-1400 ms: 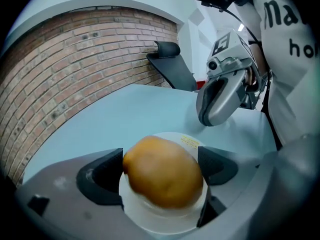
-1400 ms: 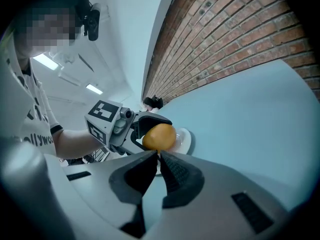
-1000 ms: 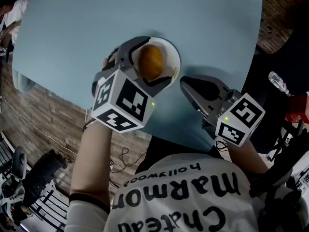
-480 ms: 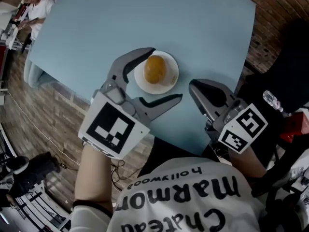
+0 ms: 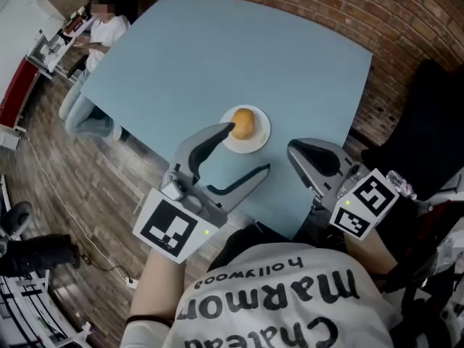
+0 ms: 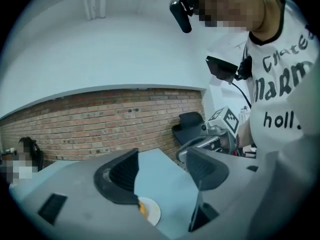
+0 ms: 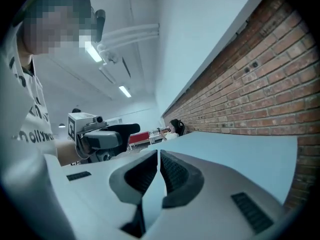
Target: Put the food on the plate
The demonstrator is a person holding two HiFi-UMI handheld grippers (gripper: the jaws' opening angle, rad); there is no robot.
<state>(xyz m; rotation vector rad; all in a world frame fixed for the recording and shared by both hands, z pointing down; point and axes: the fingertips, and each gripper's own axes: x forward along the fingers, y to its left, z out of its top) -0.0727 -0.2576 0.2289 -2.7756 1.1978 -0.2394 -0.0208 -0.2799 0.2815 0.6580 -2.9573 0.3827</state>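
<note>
An orange-yellow bun [image 5: 244, 122] lies on a small white plate [image 5: 257, 138] on the pale blue table [image 5: 217, 56]. My left gripper [image 5: 243, 153] hovers just short of the plate on the near side. Its jaws are closing, and nothing is between them. In the left gripper view the plate [image 6: 152, 212] and a sliver of the bun [image 6: 143, 209] show below the left gripper [image 6: 162, 176], partly hidden by one jaw. My right gripper [image 5: 296, 151] hangs shut and empty to the right of the plate, over the table's near edge. The right gripper [image 7: 159, 159] shows its pads pressed together.
A person [image 5: 101, 20] sits at the table's far left corner. A brick wall [image 5: 341, 13] runs behind the table. A black chair [image 5: 420, 129] stands to the right. The table's near edge [image 5: 283, 227] lies just under both grippers. Wooden floor with cables [image 5: 80, 209] is at the left.
My left gripper has drawn back from around the bun toward my body, leaving the bun on the plate, and its jaws have narrowed. The right gripper has hardly moved.
</note>
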